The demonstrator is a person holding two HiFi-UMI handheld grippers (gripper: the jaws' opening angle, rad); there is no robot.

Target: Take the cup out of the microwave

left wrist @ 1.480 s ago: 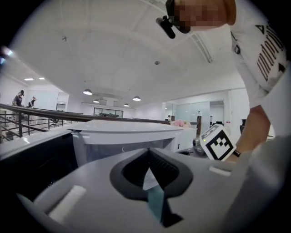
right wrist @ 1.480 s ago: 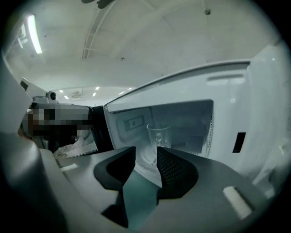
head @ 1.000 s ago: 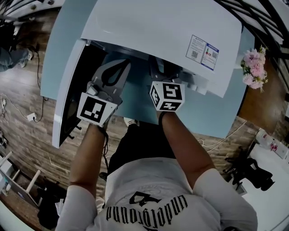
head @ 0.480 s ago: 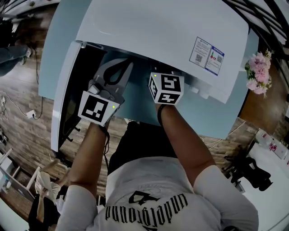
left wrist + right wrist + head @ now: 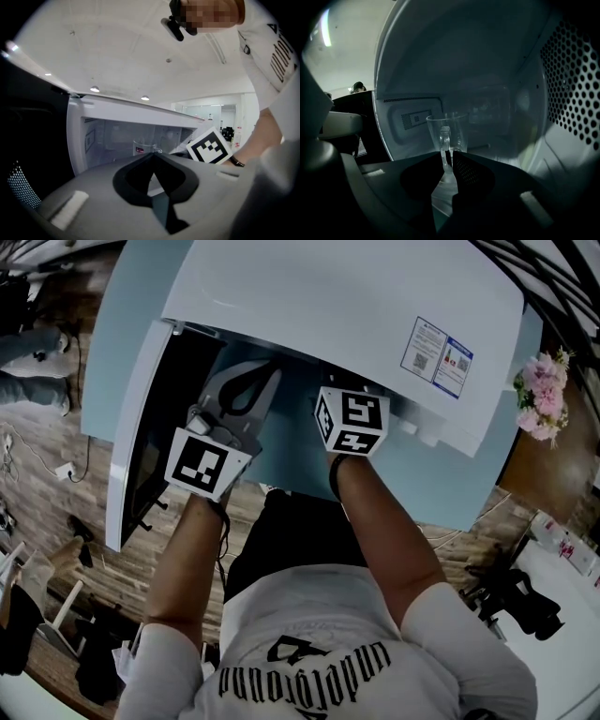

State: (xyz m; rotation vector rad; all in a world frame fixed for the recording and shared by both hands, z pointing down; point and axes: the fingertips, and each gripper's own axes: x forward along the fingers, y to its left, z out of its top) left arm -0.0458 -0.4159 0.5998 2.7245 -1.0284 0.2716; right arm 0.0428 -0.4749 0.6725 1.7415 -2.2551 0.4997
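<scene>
A clear glass cup (image 5: 446,131) stands upright inside the white microwave (image 5: 328,306), its handle turned toward me. My right gripper (image 5: 449,157) reaches into the cavity. Its jaws have just been closing and now pinch the cup's handle (image 5: 445,139) between their tips. In the head view only the right gripper's marker cube (image 5: 352,420) shows below the microwave's top. My left gripper (image 5: 262,381) hovers shut and empty at the open doorway, left of the right one. From the left gripper (image 5: 153,154) view the cup (image 5: 143,147) shows beyond the jaws.
The microwave door (image 5: 131,427) hangs open to the left. The microwave stands on a pale blue table (image 5: 117,324). Pink flowers (image 5: 536,388) sit at the table's right end. The cavity's perforated right wall (image 5: 576,93) is close beside the right gripper.
The right gripper has slid a little farther in under the microwave's top. The left gripper has stayed where it was.
</scene>
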